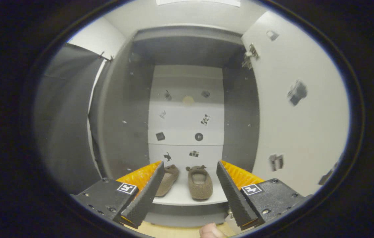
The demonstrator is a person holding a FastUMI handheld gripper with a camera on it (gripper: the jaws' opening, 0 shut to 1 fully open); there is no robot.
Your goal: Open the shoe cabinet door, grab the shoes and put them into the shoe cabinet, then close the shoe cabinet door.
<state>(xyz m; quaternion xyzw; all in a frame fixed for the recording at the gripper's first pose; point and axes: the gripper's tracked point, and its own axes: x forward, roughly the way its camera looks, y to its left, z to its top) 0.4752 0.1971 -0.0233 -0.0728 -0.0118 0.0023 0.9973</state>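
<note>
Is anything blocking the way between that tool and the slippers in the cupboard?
Nothing visible does. The hand-held gripper is open, its fingers spread apart, and the two brown fuzzy slippers sit just beyond on the white cabinet shelf. The white cabinet door is swung open to the side.

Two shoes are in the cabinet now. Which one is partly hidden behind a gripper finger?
The left shoe: the gripper's left finger covers its near side. The right shoe sits in full view between the open fingers.
</note>
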